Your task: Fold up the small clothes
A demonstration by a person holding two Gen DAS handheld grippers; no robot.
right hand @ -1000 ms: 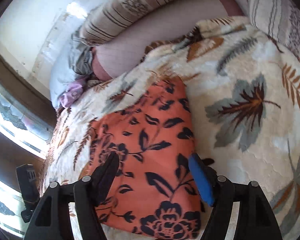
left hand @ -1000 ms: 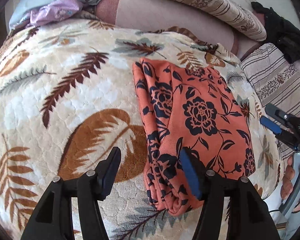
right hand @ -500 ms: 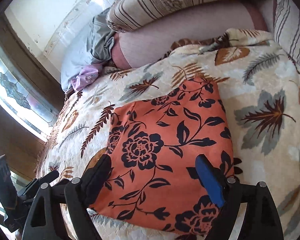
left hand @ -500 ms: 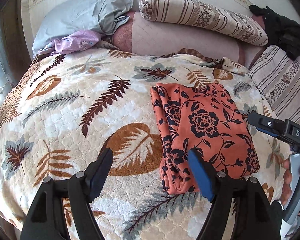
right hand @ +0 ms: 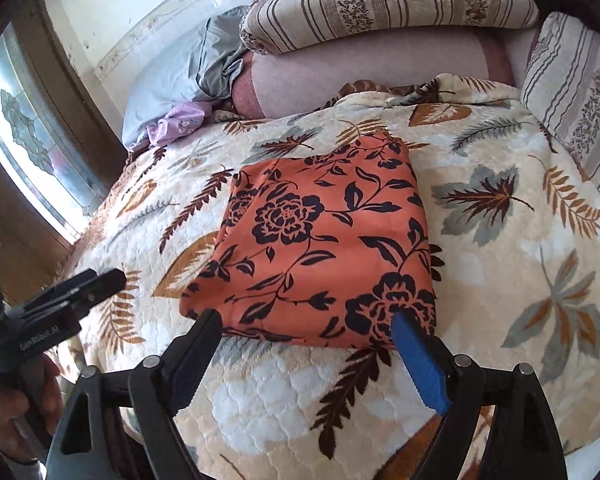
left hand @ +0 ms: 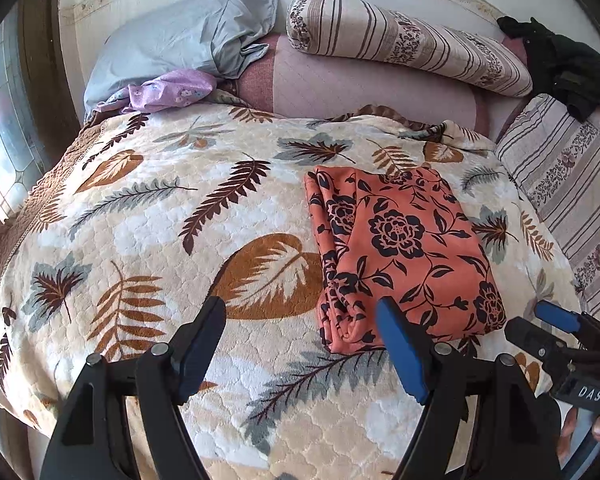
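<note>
Orange floral cloth (left hand: 404,256) lies folded on the bed's leaf-print blanket (left hand: 140,216), right of centre. The left gripper (left hand: 302,344) and right gripper (right hand: 306,344) have just been opening, fingers released, nothing between them. Best to back off without snagging the near edge. The inner layers are hidden; any remaining clothes are unclear.

Folded orange floral cloth (right hand: 324,248) lies flat on leaf-print blanket (right hand: 500,280) on bed. Right gripper (right hand: 304,336) hovers at cloth's near edge, jaws wide apart, nothing btwn them. Left gripper (right hand: 76,284) at lower left, off the cloth. Striped pillow (right hand: 380,4) at back.
</note>
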